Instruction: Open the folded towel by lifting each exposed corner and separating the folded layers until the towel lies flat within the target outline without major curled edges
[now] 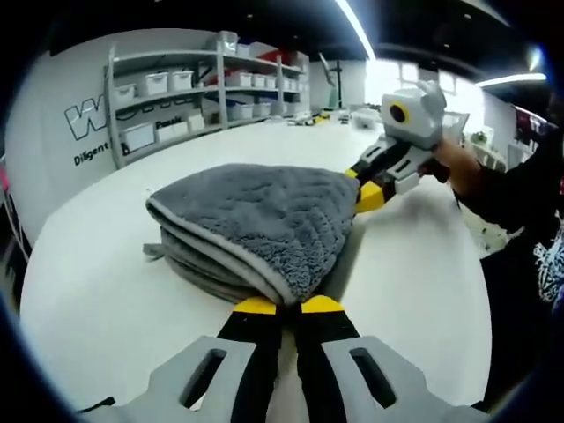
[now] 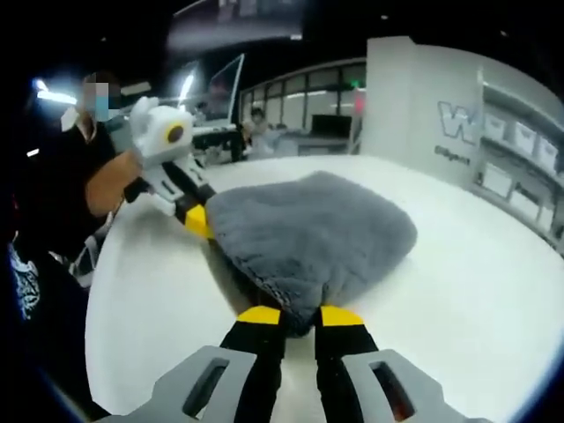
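Left gripper view: the left gripper [image 1: 289, 305], its yellow-tipped jaws nearly closed, pinches one corner of the grey towel [image 1: 251, 216], which lies folded in several layers on the white table [image 1: 97, 300]. The right gripper [image 1: 368, 196] enters from the right and grips the far corner of the top layer, held by a person's hand [image 1: 458, 167]. Shelving with bins [image 1: 207, 88] stands behind.

Right gripper view: the right gripper [image 2: 300, 315] clamps its own towel [image 2: 317, 233] corner between close-set jaws, while the left gripper [image 2: 198, 220] bites the opposite corner. The top layer is raised and tented between the two grips, the lower folds resting on the table [image 2: 476, 291].

Step in hand, as judged: lifting the top layer by two corners. The next move calls for drawing both corners apart and over, keeping tension even so the layer unfolds without curling. No target outline is discernible.
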`<state>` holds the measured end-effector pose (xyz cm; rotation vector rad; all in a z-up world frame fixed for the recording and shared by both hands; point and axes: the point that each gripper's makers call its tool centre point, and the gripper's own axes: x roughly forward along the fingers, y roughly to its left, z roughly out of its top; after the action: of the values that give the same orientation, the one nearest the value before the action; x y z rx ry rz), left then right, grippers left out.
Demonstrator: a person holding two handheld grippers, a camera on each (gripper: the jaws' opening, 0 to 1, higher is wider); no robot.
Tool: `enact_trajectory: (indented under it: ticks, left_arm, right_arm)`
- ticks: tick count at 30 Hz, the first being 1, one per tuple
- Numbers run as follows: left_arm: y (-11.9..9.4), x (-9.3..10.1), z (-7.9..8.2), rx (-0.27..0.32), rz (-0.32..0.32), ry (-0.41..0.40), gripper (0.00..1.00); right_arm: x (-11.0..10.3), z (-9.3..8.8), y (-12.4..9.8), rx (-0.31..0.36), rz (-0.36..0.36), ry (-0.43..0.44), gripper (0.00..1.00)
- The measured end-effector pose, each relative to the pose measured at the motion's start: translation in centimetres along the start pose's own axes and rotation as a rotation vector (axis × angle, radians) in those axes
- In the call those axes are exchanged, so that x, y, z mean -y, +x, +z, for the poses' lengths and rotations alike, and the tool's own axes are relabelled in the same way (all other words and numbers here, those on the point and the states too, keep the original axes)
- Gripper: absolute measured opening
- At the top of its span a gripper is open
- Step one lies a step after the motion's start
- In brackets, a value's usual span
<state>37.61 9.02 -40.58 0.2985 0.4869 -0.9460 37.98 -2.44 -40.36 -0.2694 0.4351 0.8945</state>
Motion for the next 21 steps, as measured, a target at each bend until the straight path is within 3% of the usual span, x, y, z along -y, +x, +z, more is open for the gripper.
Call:
enact_trajectory:
  ticks: [21]
  left_arm:
    - [-1.4,2.4,-0.8,-0.004,0.01,0.025,0.03]
  right_arm:
    - [-2.5,-0.9,-1.7,0.006,0.003,-0.005,0.07]
